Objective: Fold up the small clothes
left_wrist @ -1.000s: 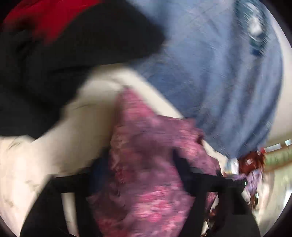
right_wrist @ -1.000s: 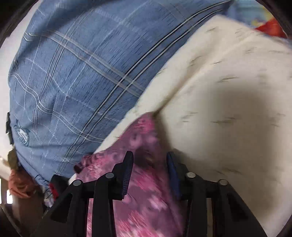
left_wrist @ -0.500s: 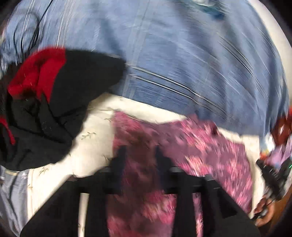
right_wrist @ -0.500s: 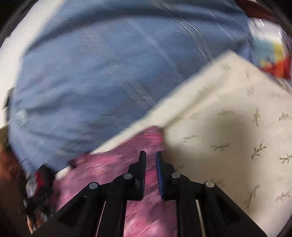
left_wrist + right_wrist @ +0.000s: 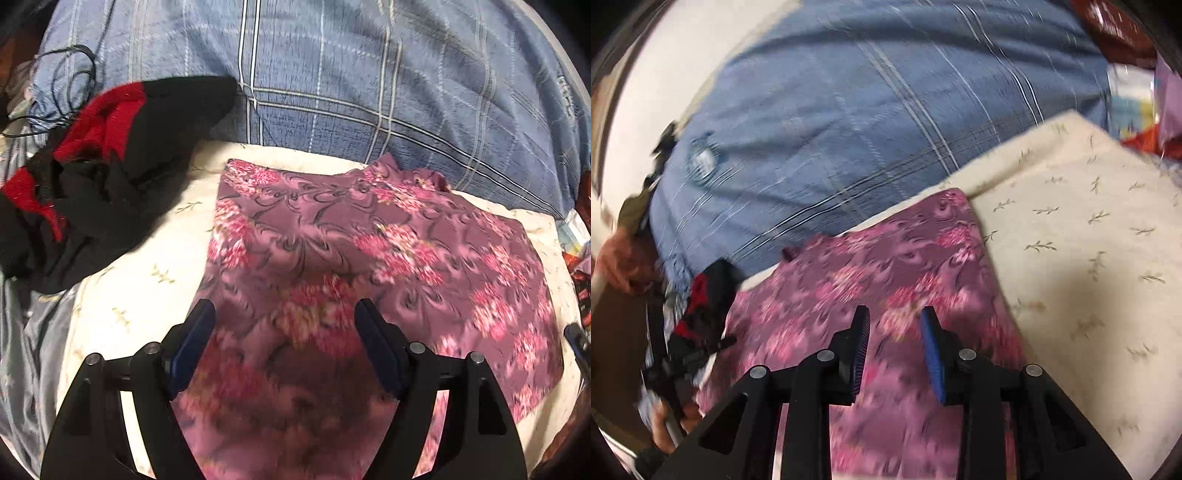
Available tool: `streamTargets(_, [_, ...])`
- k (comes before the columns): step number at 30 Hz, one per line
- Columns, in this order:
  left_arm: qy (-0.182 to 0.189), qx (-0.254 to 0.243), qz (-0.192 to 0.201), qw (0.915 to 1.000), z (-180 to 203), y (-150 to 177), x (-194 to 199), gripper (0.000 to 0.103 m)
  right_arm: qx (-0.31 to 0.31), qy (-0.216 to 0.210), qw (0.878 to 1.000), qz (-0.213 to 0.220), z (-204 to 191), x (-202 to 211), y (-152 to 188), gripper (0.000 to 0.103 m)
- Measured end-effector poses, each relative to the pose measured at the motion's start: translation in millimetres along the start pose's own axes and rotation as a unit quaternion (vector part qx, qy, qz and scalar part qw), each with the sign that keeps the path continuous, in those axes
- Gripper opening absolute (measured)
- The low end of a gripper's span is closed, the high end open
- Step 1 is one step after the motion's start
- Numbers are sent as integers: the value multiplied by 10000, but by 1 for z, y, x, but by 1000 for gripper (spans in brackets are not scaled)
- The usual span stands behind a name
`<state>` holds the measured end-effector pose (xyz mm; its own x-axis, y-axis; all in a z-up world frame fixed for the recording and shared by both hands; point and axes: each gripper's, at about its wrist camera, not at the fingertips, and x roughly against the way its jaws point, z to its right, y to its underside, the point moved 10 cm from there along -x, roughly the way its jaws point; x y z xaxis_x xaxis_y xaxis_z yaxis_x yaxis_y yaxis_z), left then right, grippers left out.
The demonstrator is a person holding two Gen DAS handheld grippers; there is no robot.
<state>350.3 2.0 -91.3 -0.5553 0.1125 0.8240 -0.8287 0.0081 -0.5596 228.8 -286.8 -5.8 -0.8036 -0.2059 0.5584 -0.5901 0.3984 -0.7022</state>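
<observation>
A purple garment with pink flowers lies spread flat on the cream sheet; it also shows in the right wrist view. My left gripper is open and empty, just above the garment's near left part. My right gripper is open and empty, above the garment near its right edge. The tip of the right gripper shows at the right edge of the left wrist view. The near hem is hidden behind the grippers.
A black and red garment lies crumpled left of the purple one. A blue plaid pillow bulks behind it. The cream sheet extends to the right. Clutter lies at the bed's edges.
Both grippers have opened and let go of the purple garment. It now lies spread flat, and both grippers have drawn back above it.
</observation>
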Motion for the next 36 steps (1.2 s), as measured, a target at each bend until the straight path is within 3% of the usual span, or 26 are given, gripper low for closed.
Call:
streamTargets(3, [-47,-69,20,10000,1,11,11,78,151,153,9997,-94,5,10,25,32])
streamTargets(6, [-131,-145,-102,9998,7,29,10,78,336,474,9969,-528,22,1,59,35])
streamTargets(7, [-183,-201,-193,9994,7,36,8,78,541,445,9973,-228,20,5,60,34])
streamTargets(12, [-448,-382,-198,9981,1,57,18,78,885,948,9906,-441,9,5,64,37])
streamTargets(17, [-417,-354,-209,9983,0,59,23,78,449,535,9969,-351,-8,18,64,40])
streamTargets(21, [-428,-415,-253,9979,0,64,25,79,547,702,9943,-580,-8,4,79,41])
streamTargets(25, [40,6,-402,9992,-18,63,30,78,600,791,9930,-646,-10,6,78,42])
streamTargets(28, [181,949,-332,9948,-68,51,44,78,348,564,9960,-603,-14,20,71,42])
streamTargets(32, [754,1898,-583,9772,-107,59,46,78,-530,487,9970,-300,13,47,64,49])
streamTargets(36, [1638,2305,-894,9550,-85,83,39,78,-1777,448,9829,-157,57,53,72,49])
